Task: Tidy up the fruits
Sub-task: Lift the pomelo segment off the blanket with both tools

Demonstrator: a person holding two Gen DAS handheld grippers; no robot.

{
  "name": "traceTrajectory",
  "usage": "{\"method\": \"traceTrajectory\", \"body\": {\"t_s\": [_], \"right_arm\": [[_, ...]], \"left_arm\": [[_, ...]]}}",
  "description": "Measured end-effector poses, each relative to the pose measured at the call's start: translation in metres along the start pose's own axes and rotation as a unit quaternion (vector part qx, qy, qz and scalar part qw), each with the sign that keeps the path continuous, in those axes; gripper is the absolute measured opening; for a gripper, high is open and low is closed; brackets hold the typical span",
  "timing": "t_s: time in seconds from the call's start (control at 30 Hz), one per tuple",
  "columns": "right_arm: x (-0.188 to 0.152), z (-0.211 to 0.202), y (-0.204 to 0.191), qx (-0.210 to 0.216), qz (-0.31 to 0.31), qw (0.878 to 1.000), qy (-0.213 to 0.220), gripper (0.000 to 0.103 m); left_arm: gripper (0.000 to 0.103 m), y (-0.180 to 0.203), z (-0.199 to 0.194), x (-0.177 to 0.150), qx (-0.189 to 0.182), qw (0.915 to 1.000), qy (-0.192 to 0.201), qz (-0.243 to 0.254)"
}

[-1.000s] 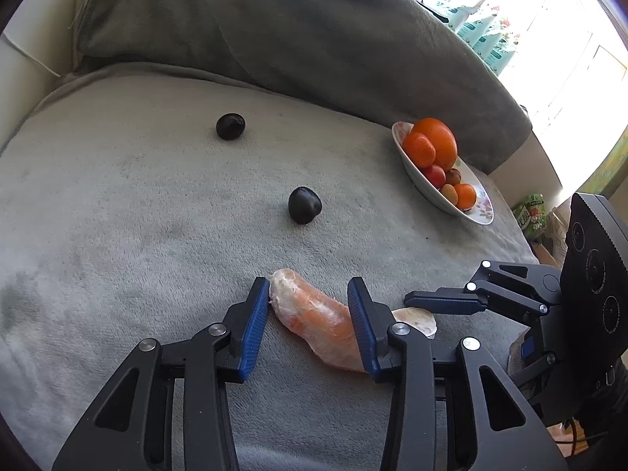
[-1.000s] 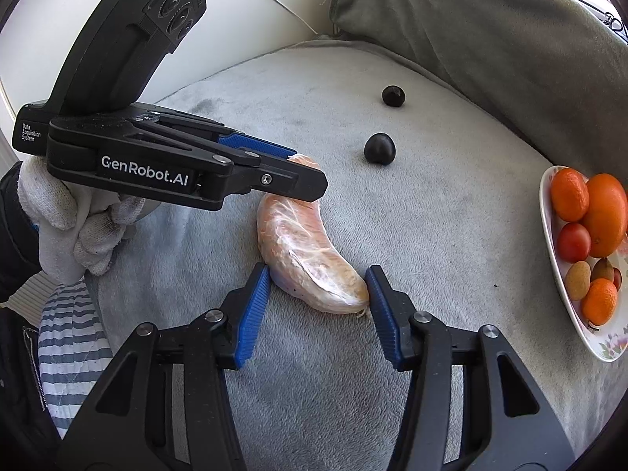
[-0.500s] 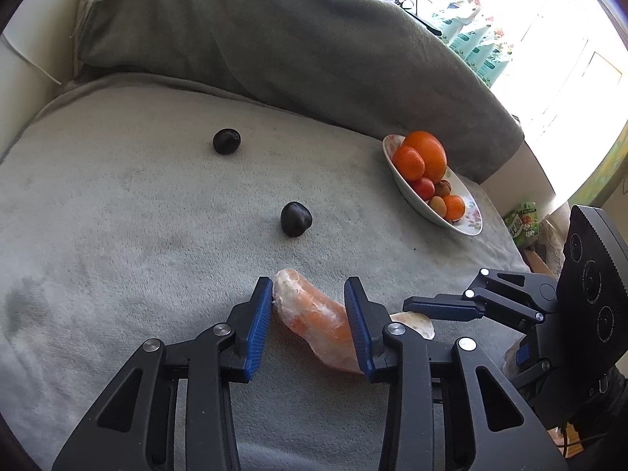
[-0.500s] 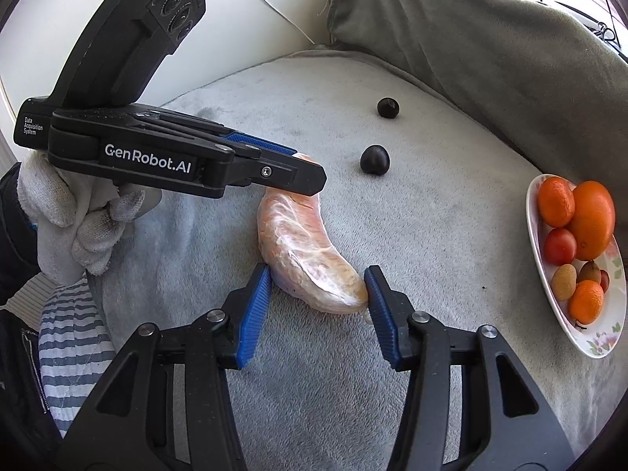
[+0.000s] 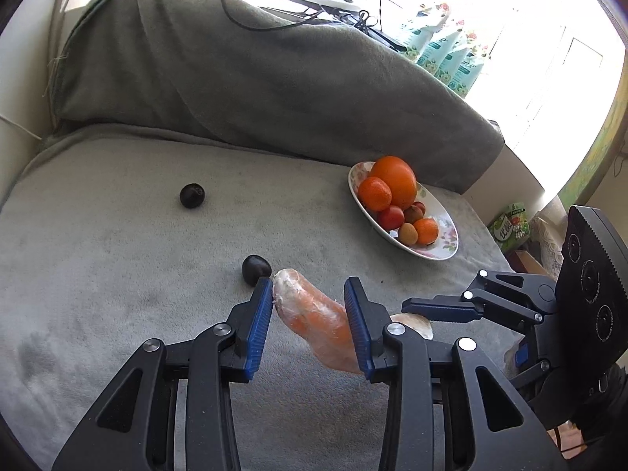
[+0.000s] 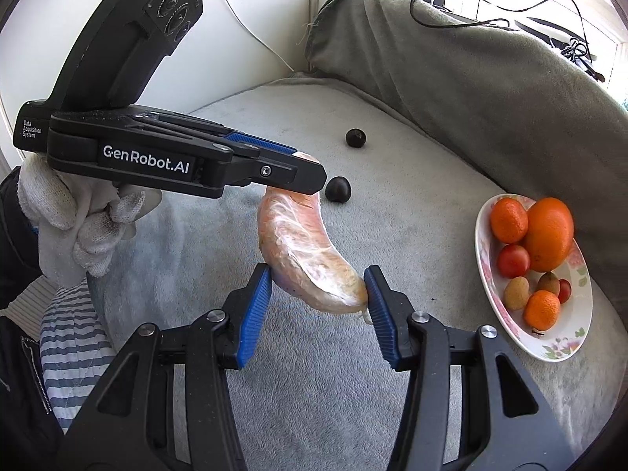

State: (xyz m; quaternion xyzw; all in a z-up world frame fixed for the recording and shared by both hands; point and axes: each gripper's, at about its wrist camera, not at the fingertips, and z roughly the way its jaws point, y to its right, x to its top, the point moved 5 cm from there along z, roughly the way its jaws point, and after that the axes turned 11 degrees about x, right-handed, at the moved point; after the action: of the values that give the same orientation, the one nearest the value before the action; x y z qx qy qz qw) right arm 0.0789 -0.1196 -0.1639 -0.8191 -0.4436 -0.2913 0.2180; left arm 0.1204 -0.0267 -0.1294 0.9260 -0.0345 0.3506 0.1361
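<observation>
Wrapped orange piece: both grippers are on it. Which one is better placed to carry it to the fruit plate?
Right, probably. The right gripper clamps the wrapped piece's end nearer the plate; the left gripper holds the far end, so it would have to cross over.

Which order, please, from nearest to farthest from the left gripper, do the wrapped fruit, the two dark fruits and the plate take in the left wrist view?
1. Wrapped fruit: between the left gripper fingers.
2. Nearer dark fruit: on the blanket just beyond the left fingertip.
3. Plate of oranges: farther off, to the right.
4. Farther dark fruit: far left; nearly level with the plate, so this ranking is loose.
</observation>
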Motion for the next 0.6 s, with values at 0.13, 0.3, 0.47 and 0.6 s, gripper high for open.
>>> {"method": "traceTrajectory", "body": {"t_s": [0.13,0.3,0.47,0.6], "right_arm": [[0.001,-0.011,0.005,-0.011,0.0,1.0,0.008,0.051],[0.0,-0.026,0.014,-0.026,0.004,0.999,0.018,0.051],[-0.002,-0.037,0.028,-0.038,0.015,0.999,0.025,0.051],[-0.007,-0.045,0.039,-0.048,0.024,0.998,0.029,0.051]], "left_arm": [[0.036,0.01,0.0,0.009,-0.003,0.9999,0.007,0.012],[0.036,0.024,0.002,0.021,-0.011,0.9995,0.014,0.024],[0.036,0.041,0.007,0.03,-0.019,0.9989,0.018,0.039],[0.036,0.054,0.013,0.036,-0.028,0.9983,0.019,0.047]]}}
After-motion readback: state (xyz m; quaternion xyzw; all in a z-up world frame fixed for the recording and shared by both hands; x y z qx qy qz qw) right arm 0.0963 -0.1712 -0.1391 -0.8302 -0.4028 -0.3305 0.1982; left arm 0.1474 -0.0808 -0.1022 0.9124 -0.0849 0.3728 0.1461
